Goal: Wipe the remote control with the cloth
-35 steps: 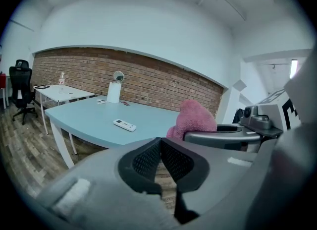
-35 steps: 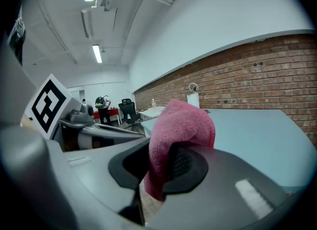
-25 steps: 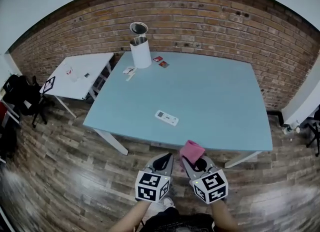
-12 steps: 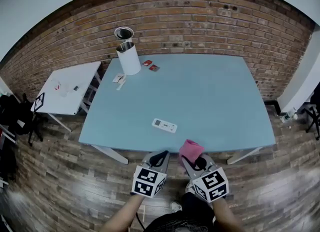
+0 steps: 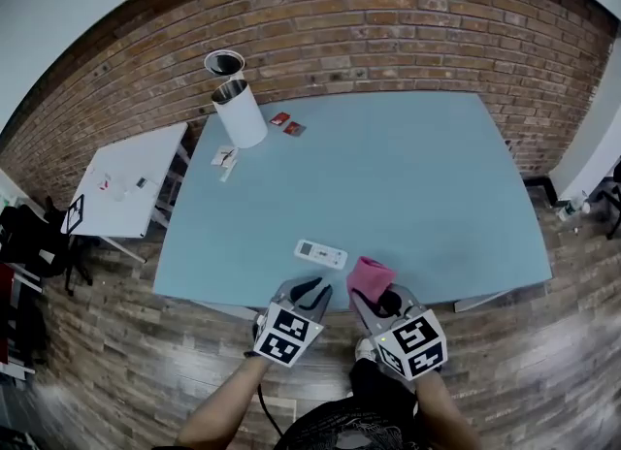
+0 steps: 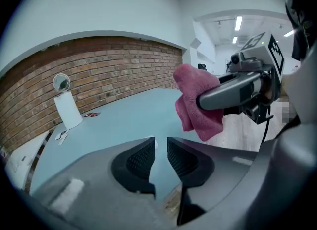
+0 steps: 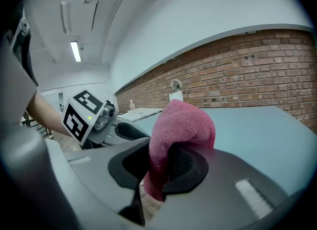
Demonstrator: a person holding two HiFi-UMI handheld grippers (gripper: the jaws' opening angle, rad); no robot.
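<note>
left fingers (image 6: 136, 162) opening empty, right (image 7: 187, 167) clamping cloth (image 7: 181, 125)

The cloth (image 5: 370, 276) is pink, a deeper rose in its folds. The remote (image 5: 320, 253) is white, with what may be a small grey window at one end, though it is too small to be sure. The surface (image 5: 417, 176) is a plain pale blue. The right tool (image 5: 380, 300) has a grey shell, black ribbed pads and a white cube printed with black square markers. The brick wall (image 5: 388, 31) is red-brown with pale mortar lines. The bin (image 5: 241, 114) is white, the two packets (image 5: 287, 124) red, and the side table (image 5: 131, 176) white. The floor (image 5: 107, 361) is grey-brown wood planks.
</note>
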